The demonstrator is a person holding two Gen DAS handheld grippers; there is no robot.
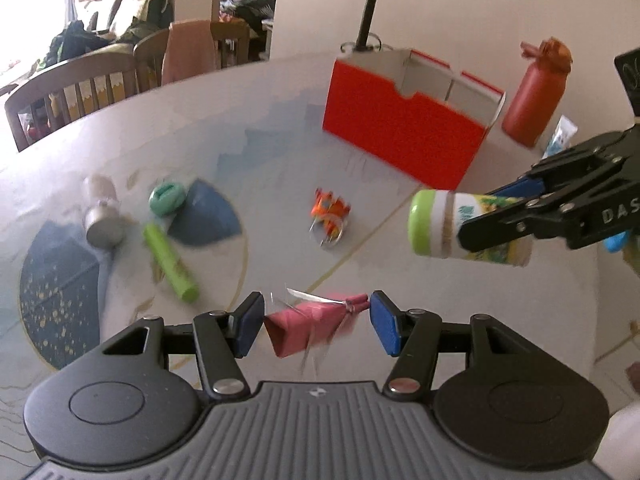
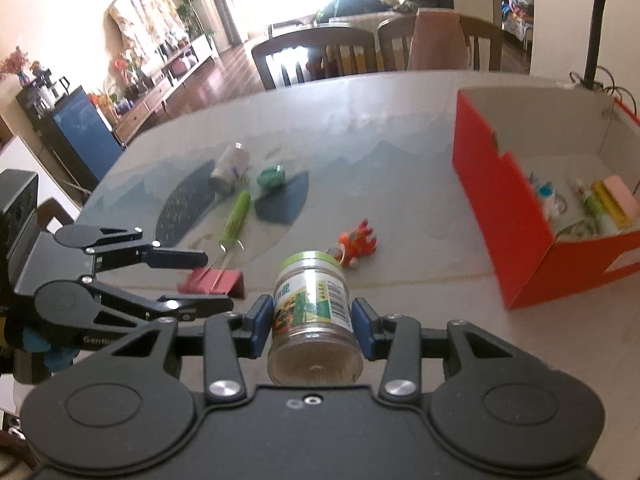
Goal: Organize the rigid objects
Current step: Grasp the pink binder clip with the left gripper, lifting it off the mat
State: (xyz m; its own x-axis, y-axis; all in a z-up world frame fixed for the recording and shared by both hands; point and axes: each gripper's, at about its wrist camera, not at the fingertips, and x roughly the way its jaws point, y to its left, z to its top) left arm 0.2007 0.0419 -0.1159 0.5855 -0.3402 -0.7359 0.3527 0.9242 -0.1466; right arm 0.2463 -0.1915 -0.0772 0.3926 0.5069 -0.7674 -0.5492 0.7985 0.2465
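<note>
Right wrist view has the right gripper [image 2: 312, 320] clamped on a jar [image 2: 314, 316], its blue pads pressed to either side of the labelled body, the green lid pointing forward and the clear base back toward the camera, so the jar's long axis runs straight out along the fingers. Ahead and to the right of it sits the red box [image 2: 512, 216], open on top, with a few small items already lying inside; the jar looks held up clear of the table [image 2: 400, 128], though how high I cannot tell. I'd judge the jar's route is forward and rightward over the near wall of the box, and the right hand is plainly the nearer one to it. Off to the left, the left gripper [image 1: 316, 322] has its jaws wide, straddling a red binder clip [image 1: 308, 324] that lies across the gap, with a pad near each end; whether either pad touches it is too blurred to say. Farther out on the table lie an orange toy [image 2: 356, 246], a green tube [image 2: 236, 216], a green cap [image 2: 271, 178] and a white bottle [image 2: 230, 168], all well apart from the box.
</note>
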